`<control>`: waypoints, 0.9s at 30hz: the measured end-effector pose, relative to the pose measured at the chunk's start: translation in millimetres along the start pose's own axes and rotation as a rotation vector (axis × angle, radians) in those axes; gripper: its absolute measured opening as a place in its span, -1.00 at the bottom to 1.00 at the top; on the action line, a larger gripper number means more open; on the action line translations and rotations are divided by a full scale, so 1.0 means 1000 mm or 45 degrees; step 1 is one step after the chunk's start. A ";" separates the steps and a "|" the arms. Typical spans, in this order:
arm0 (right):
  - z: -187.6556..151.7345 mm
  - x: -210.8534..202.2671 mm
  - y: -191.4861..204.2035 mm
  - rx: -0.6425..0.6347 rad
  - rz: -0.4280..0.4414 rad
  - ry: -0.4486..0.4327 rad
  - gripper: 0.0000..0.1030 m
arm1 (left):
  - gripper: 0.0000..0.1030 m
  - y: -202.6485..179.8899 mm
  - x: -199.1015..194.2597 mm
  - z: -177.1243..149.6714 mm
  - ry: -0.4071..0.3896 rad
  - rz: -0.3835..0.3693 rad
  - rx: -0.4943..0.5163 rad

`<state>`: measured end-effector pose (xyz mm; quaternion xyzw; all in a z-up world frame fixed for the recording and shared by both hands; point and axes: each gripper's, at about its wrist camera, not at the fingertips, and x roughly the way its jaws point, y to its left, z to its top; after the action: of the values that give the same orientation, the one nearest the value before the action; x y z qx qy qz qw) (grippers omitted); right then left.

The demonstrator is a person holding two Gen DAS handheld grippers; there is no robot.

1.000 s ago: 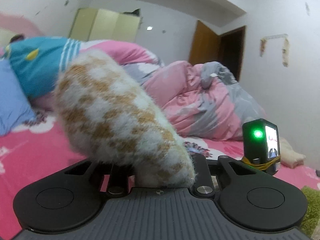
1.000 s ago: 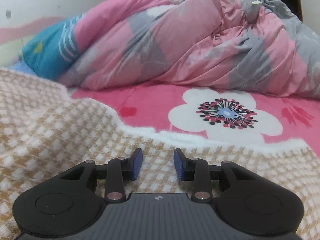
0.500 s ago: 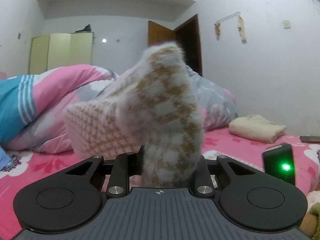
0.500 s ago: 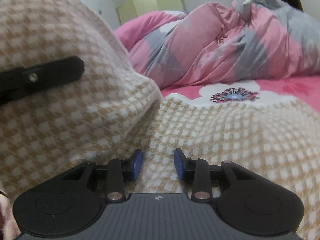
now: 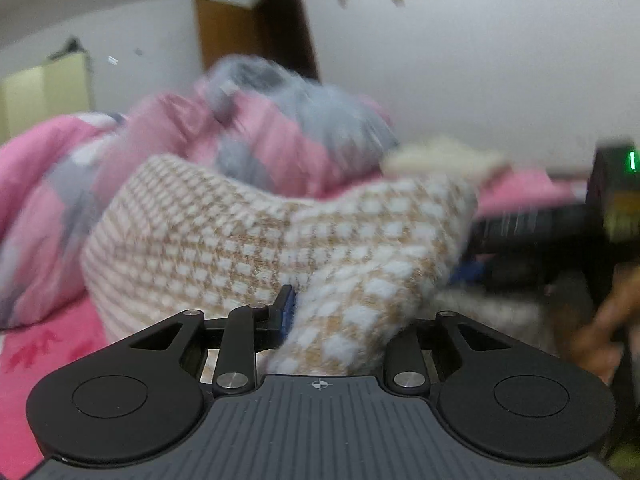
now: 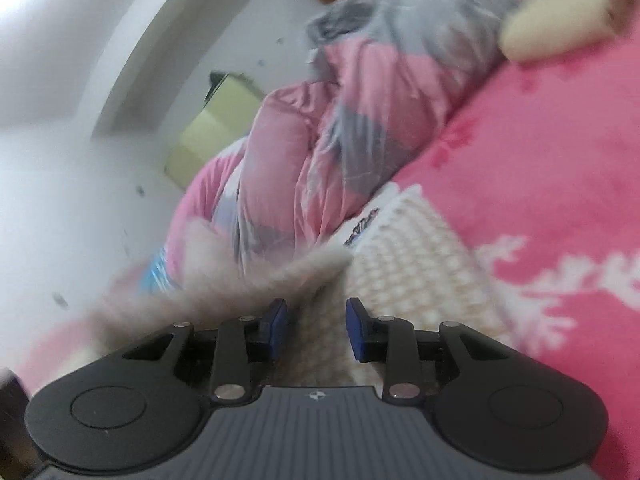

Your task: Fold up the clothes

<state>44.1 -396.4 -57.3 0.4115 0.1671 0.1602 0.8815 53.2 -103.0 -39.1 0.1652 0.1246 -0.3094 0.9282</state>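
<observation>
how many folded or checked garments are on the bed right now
2. The fuzzy tan-and-white checked garment is pinched in the left gripper; a folded cream garment lies beside the pink-grey quilt. Others may be hidden.

The left gripper (image 5: 340, 320) is clamped on the fuzzy tan-and-white checked garment (image 5: 280, 236); the right gripper (image 6: 316, 326) hangs above that garment, its 2 blue-padded jaws parted.

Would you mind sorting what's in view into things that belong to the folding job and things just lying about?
Part of the job:
- checked fleece garment
- left gripper, clamping a fold of it
- right gripper, open over it

Lying about:
- pink and grey quilt
- folded cream cloth
- pink floral bedsheet
- yellow wardrobe
</observation>
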 end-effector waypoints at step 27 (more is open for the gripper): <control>-0.019 0.042 0.031 0.209 0.183 0.395 0.01 | 0.18 -0.014 -0.039 -0.037 -0.081 -0.124 -0.145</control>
<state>68.9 -346.7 -51.8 0.4632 0.2837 0.2703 0.7949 9.6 -78.6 -62.8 0.0961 0.1203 -0.3516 0.9234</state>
